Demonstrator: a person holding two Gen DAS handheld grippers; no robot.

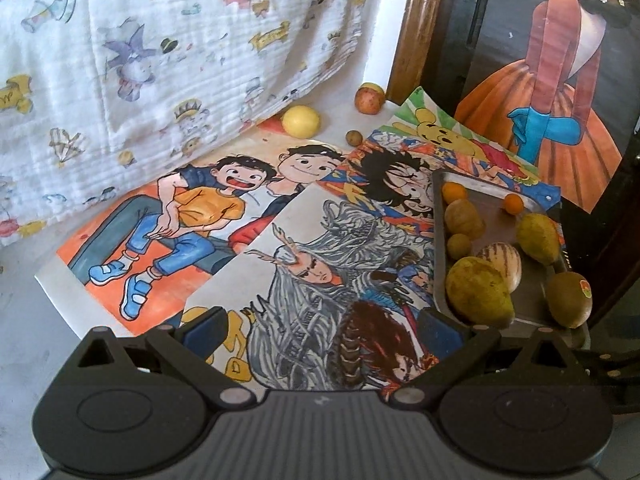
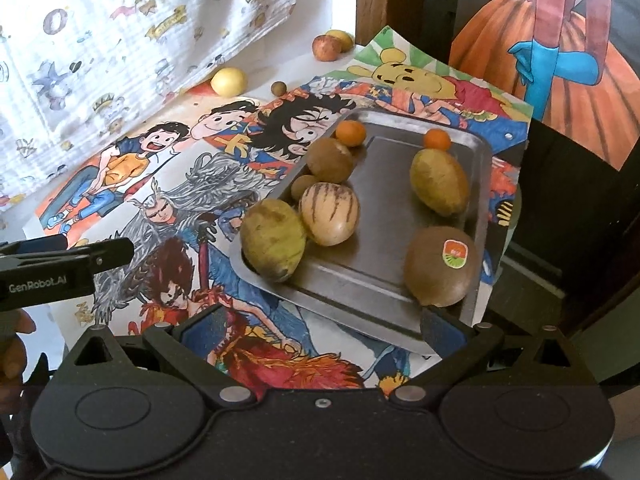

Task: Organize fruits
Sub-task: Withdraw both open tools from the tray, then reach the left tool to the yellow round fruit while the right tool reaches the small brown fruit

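Both grippers hanging wide open, holding nothing, tray point(image 2: 478, 168) mostly loaded. Probably reaching next for the yellow fruit point(image 1: 301, 121) by the cloth point(image 1: 160, 60), needing a long stretch.

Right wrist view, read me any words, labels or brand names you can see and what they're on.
"GenRobot.AI": on the side of the left tongs.
Sticker on the kiwi: red and green label, print too small to read.
Printed cloth: yellow banners with lettering, too blurred to read.

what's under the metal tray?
The metal tray sits on overlapping cartoon drawings; their edges show around it. What lies directly beneath the tray is covered.
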